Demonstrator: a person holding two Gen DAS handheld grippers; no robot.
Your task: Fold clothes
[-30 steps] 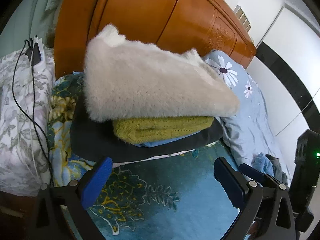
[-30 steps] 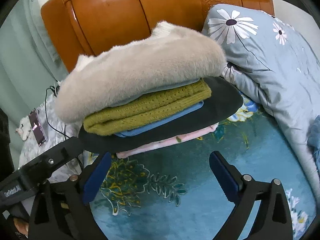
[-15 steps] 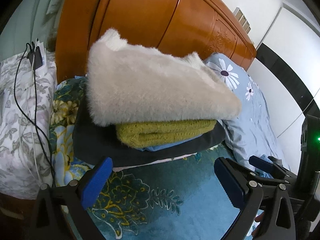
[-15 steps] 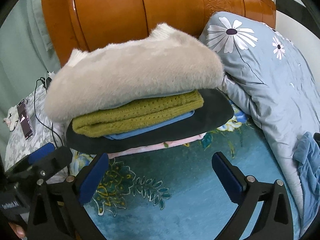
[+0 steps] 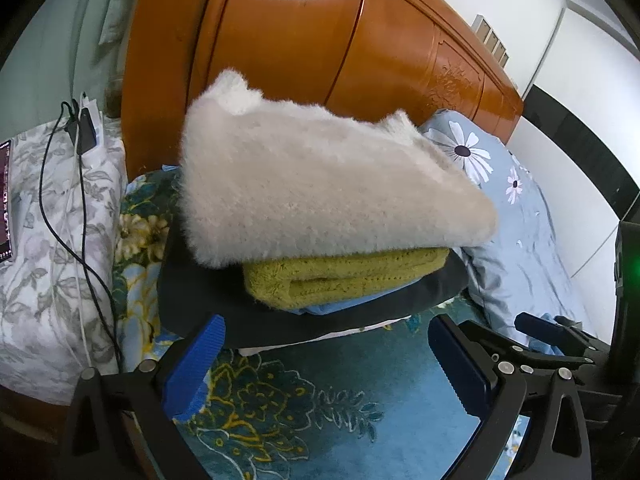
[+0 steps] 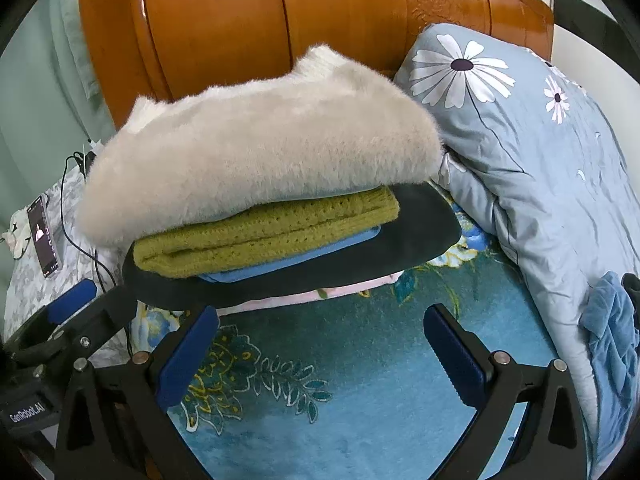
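Left wrist view: the left gripper (image 5: 324, 364) is spread wide with nothing between its blue pads, hovering low over the teal floral bedspread (image 5: 312, 412). Just ahead of it, at the head of the bed, sits the stack of folded clothes: a fluffy cream sweater (image 5: 320, 188) on top, an olive knit sweater (image 5: 344, 276) beneath, then a light blue garment (image 5: 332, 307) and a dark garment (image 5: 200, 292). The wooden headboard (image 5: 304, 52) rises behind.

Right wrist view: the right gripper (image 6: 320, 352) likewise gapes empty, just short of the same stack, with a pink garment (image 6: 348, 286) at its bottom. A daisy-print quilt (image 6: 532, 152) lies right; a phone (image 6: 43, 236) left.
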